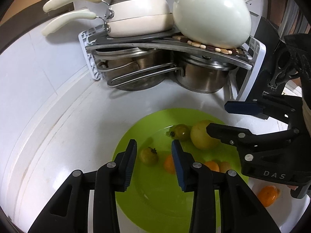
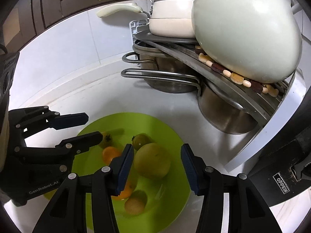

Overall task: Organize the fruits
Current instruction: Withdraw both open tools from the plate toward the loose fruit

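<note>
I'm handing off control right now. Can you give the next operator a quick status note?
Left gripper: open and empty, above a small green tomato on the green plate.
Right gripper: open, jaws straddling the large yellow-green fruit, not clamped on it.
On the plate: that fruit, a second green tomato, two oranges and a tan round fruit.
Done: six fruits are on the plate.
Left: one orange on the counter, beside the plate, probably goes on next.

Bright, even overhead light; sharp centre, strong fisheye bending and dark vignetted corners.
</note>
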`<action>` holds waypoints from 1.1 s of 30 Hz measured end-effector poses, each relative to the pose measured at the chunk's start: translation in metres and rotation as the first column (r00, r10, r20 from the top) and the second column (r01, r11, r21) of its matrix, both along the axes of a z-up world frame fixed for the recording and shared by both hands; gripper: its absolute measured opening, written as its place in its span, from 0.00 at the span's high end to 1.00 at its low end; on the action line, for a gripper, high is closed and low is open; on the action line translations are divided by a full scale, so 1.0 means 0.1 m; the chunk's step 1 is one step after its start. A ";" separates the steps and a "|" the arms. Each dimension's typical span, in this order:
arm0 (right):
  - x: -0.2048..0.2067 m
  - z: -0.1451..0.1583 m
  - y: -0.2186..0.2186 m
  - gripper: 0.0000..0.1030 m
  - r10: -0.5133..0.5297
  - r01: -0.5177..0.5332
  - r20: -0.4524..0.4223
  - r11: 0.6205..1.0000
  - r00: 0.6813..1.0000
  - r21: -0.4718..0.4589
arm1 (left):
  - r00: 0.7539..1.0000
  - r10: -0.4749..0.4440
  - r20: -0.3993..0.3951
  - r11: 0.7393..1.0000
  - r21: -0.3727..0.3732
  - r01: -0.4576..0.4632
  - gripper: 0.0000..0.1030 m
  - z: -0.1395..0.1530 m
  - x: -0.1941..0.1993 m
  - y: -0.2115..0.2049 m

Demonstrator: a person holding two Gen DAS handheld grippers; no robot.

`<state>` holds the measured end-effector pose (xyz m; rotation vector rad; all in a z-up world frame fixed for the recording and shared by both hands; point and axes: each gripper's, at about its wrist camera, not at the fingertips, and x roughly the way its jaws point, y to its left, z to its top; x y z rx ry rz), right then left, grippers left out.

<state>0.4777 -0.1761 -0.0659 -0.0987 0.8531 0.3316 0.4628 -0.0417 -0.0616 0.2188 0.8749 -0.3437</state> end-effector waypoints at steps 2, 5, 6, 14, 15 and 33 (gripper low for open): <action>-0.04 0.02 0.00 0.50 0.001 -0.001 0.003 1.000 1.000 0.006 | 1.000 0.004 0.007 1.000 -0.005 -0.004 0.64 0.03 -0.03 0.02; -0.13 0.07 0.00 0.50 0.000 0.000 0.012 1.000 1.000 0.012 | 1.000 0.008 0.023 1.000 -0.011 -0.008 0.64 0.10 -0.11 0.04; -0.16 0.09 0.01 0.50 0.000 -0.001 0.016 1.000 1.000 0.015 | 0.999 0.009 0.032 1.000 -0.015 -0.009 0.63 0.13 -0.14 0.05; -0.48 0.35 0.01 0.50 -0.013 0.010 0.071 0.999 0.997 0.040 | 0.997 0.023 0.079 0.998 -0.051 -0.019 0.61 0.42 -0.44 0.11; -0.52 0.38 0.00 0.50 -0.013 0.010 0.078 0.999 0.997 0.043 | 0.996 0.024 0.084 0.998 -0.056 -0.019 0.61 0.46 -0.47 0.13; -1.34 0.78 0.01 0.43 -0.095 0.084 0.166 0.994 0.982 0.070 | 0.977 0.079 0.197 0.992 -0.113 -0.058 0.44 0.95 -1.28 0.38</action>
